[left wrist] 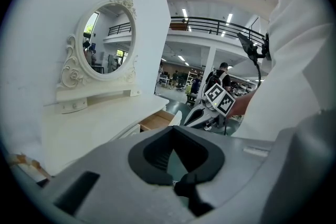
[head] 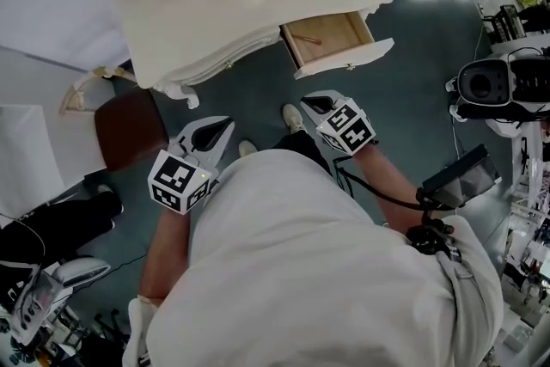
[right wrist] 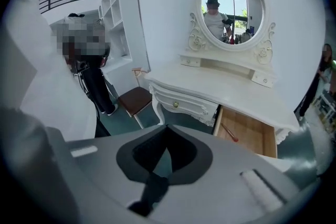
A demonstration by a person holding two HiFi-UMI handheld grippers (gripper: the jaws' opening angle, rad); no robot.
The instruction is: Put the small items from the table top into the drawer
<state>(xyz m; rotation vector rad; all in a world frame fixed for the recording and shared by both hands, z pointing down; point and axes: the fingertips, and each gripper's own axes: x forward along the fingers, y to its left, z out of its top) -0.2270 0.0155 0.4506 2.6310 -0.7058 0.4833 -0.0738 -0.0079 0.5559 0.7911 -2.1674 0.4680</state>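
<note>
Left tool (head: 222,129): jaws pressed together, nothing between them, held low against the person's body. Right tool (head: 311,104): same, jaws together and empty, pulled in near the waist. Neither touches any furniture.

In the head view, the open drawer (head: 344,37) sits at about 12 to 1 o'clock from the right tool and about 2 o'clock from the left tool, well apart from both. Inside it is one thin red stick (head: 309,39), maybe a pen or pencil, too small to say. It lies flat on the drawer floor in the drawer's left half, near the back.

Stick's long axis in the head view runs between 9–3 and 10–4. In the right gripper view it runs about 10 to 4, with a thicker red end at the 4 o'clock end. Can't tell which end is the tip.

The dresser surface (head: 249,0) looks bare in all three views, with no small items visible below the mirror (right wrist: 229,2). Brown chair (head: 129,126) is at 9 o'clock from the left tool.

Progress, as a judgement: the putting-away looks finished, with the item in the drawer and both tools empty. What's likely left is pushing the drawer in, if that's wanted.
</note>
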